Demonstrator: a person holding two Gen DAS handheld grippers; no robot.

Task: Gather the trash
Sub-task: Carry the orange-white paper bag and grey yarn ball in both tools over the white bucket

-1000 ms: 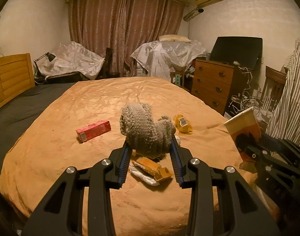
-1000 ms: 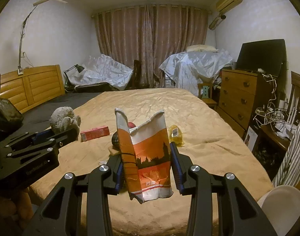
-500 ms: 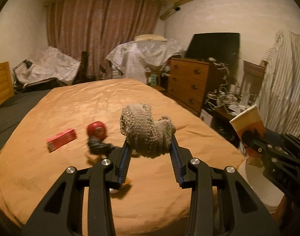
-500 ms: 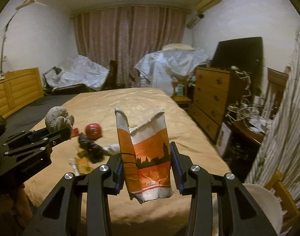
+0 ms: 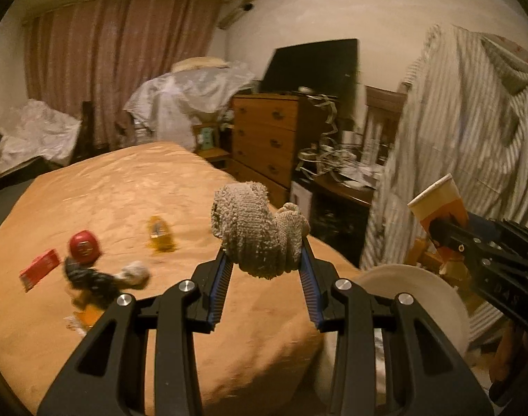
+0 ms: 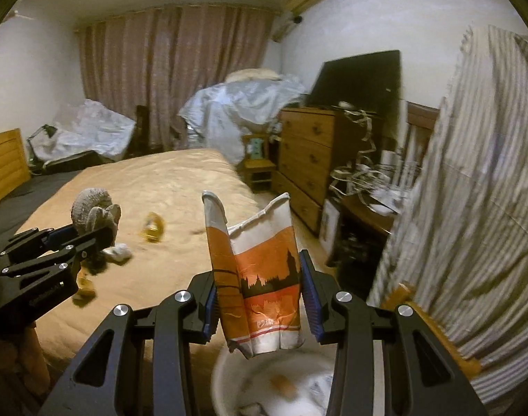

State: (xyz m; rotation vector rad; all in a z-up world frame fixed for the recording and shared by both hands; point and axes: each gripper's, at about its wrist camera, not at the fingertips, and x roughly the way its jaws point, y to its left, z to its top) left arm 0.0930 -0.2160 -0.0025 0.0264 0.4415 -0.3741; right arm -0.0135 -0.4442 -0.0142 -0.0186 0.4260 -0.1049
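1. The crushed paper cup [image 6: 260, 277], orange with a dark skyline print, stands upright between the jaws of the right gripper [image 6: 258, 306]. Its long axis runs vertical, with the torn rim uppermost.
2. The right gripper is clamped on the cup's lower half. The white bin [image 6: 229, 378] lies directly below the cup, its rim just under the cup's base, so the drop path is straight down.
3. The knitted grey rag [image 5: 260, 228] is bunched between the jaws of the left gripper [image 5: 265, 287], which is closed narrowly on it.
4. In the left wrist view the bin [image 5: 420, 287] lies to the lower right of the left gripper, which is over the corner of the bed [image 5: 125, 180]. Judgement: the right gripper is nearer the bin and is the one positioned to release first.
5. Further litter lies on the bed: a red box [image 5: 38, 268], a red round item [image 5: 84, 247], a yellow wrapper [image 5: 159, 234] and a crumpled white wad [image 5: 135, 274].
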